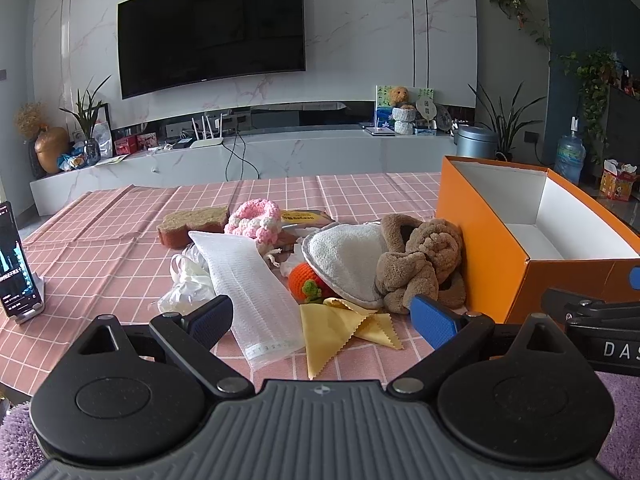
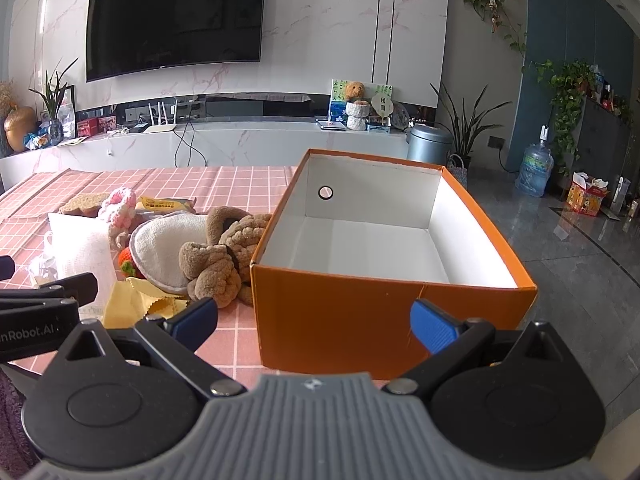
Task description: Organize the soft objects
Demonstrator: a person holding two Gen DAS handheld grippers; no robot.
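A pile of soft things lies on the pink checked tablecloth point(image 1: 100, 240): a brown plush toy point(image 1: 424, 260), a white padded mitt point(image 1: 344, 256), a yellow cloth point(image 1: 336, 332), a white foam sheet point(image 1: 256, 288), an orange crochet fruit point(image 1: 308, 278), a pink crochet piece point(image 1: 256, 220) and a brown sponge point(image 1: 192, 224). An open orange box point(image 2: 360, 312), empty inside, stands right of the pile. My left gripper point(image 1: 322, 322) is open and empty, just in front of the yellow cloth. My right gripper point(image 2: 314, 324) is open and empty before the box's near wall.
A phone on a stand point(image 1: 16, 268) sits at the table's left edge. A snack packet point(image 1: 304, 218) and a crumpled plastic bag point(image 1: 188, 280) lie in the pile. A TV point(image 1: 212, 28) and low cabinet stand beyond the table. Tiled floor point(image 2: 580, 260) lies right of the box.
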